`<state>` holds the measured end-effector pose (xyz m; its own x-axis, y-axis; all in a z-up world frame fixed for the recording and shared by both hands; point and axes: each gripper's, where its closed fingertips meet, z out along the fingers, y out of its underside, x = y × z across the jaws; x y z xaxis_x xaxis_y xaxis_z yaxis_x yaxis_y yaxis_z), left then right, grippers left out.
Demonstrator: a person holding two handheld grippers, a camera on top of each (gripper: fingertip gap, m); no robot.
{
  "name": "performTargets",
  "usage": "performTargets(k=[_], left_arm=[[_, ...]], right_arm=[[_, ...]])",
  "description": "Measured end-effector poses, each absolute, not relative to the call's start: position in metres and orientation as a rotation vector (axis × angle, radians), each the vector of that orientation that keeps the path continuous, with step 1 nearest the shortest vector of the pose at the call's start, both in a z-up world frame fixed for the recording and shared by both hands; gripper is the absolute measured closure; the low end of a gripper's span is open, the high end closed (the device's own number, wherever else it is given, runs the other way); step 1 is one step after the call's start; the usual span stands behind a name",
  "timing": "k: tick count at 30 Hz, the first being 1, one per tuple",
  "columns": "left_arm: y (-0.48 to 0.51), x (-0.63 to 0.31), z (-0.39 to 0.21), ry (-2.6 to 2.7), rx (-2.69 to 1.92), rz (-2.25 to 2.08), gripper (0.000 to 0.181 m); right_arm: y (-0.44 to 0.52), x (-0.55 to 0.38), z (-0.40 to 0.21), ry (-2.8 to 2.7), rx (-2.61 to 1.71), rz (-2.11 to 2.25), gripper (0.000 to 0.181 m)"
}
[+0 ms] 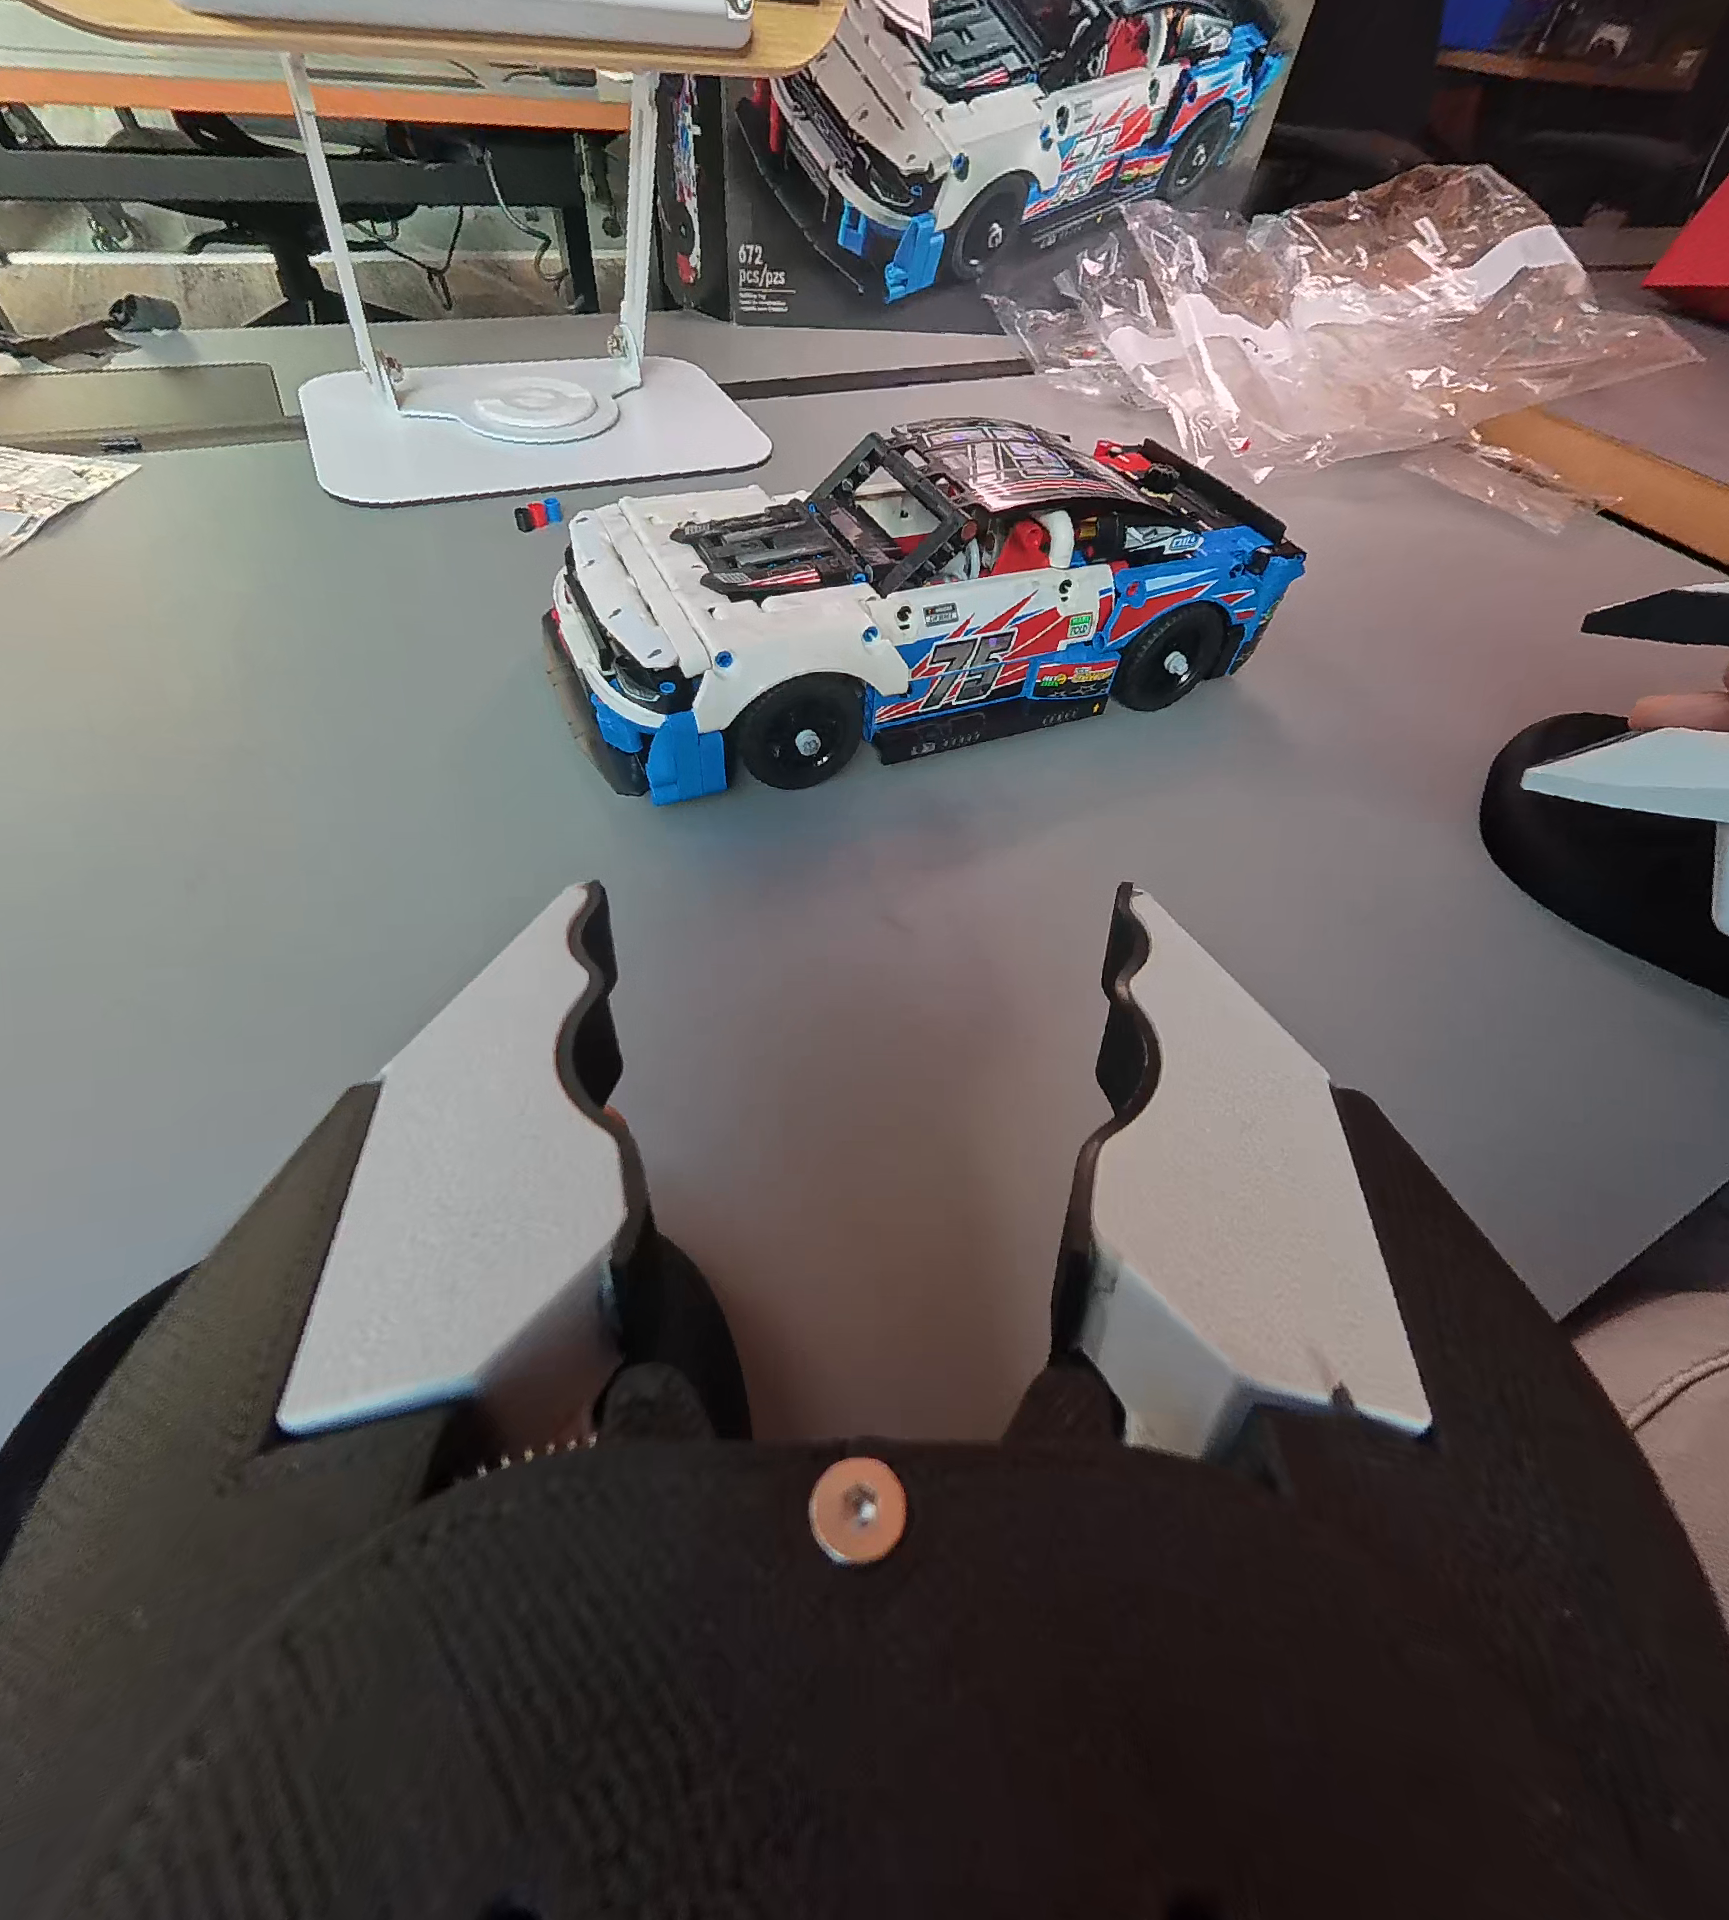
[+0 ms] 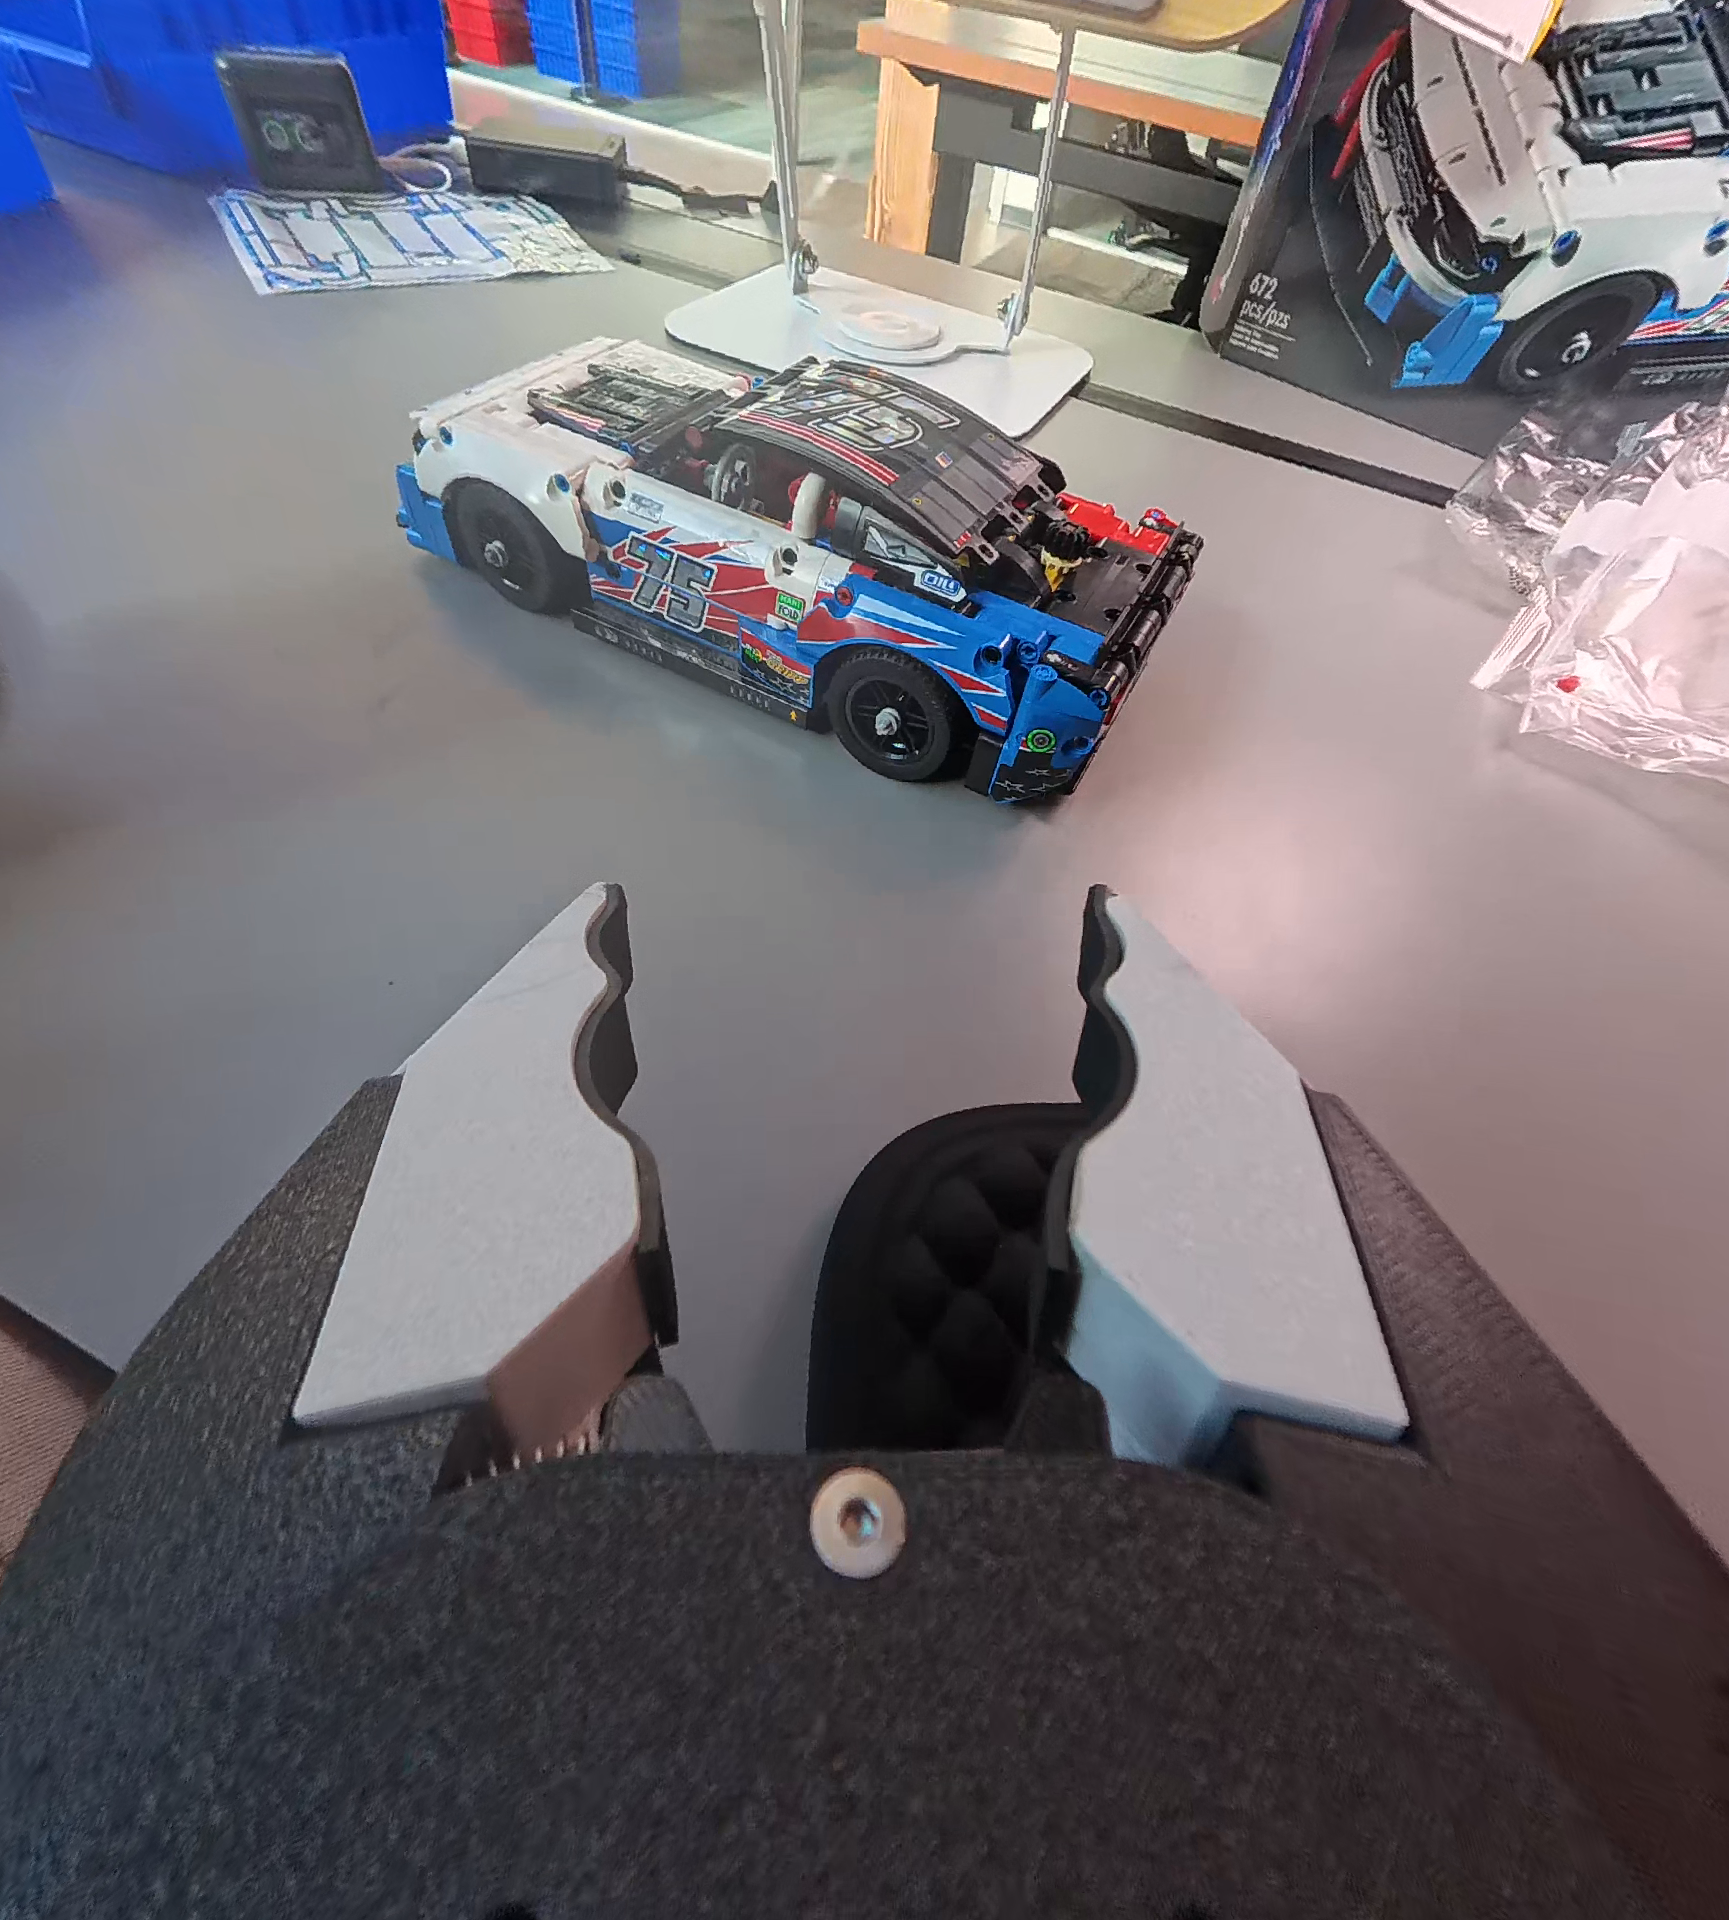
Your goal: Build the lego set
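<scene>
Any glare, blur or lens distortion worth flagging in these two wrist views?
Left wrist view: wide-angle bending at the edges, lego car sharp, glare on the plastic bags. Right wrist view: pinkish glare patch on the table, background box soft, car in focus.

The toy car (image 1: 922, 613) carried a large number on its door and on its roof, and small printed stickers along its side. The box (image 1: 995, 156) behind the car had small white print. A plastic bag (image 2: 1691, 613) right of the car bore one digit.
</scene>
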<state>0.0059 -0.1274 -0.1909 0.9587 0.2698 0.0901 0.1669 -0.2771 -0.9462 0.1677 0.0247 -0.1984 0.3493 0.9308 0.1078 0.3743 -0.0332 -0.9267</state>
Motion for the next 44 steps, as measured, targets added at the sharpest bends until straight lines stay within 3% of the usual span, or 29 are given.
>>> performTargets(k=[23,28,34,38,44], left_arm=[[-0.118,0.001,-0.192,-0.328,-1.851,0.102,0.096],[-0.101,-0.008,-0.189,-0.260,-1.909,0.234,0.105],[-0.074,-0.036,-0.182,-0.245,-1.933,0.424,0.151],[-0.055,-0.056,-0.186,-0.253,-1.956,0.574,0.181],[-0.042,-0.075,-0.183,-0.227,-1.974,0.776,0.181]], right_arm=[[0.016,0.158,-0.198,-1.252,-1.579,0.692,0.094],[-0.023,0.135,-0.161,-1.314,-1.389,0.860,0.136],[-0.081,0.108,-0.109,-1.386,-1.178,1.047,0.178],[-0.128,0.094,-0.084,-1.482,-1.069,1.219,0.181],[-0.167,0.075,-0.080,-1.600,-1.005,1.235,0.181]])
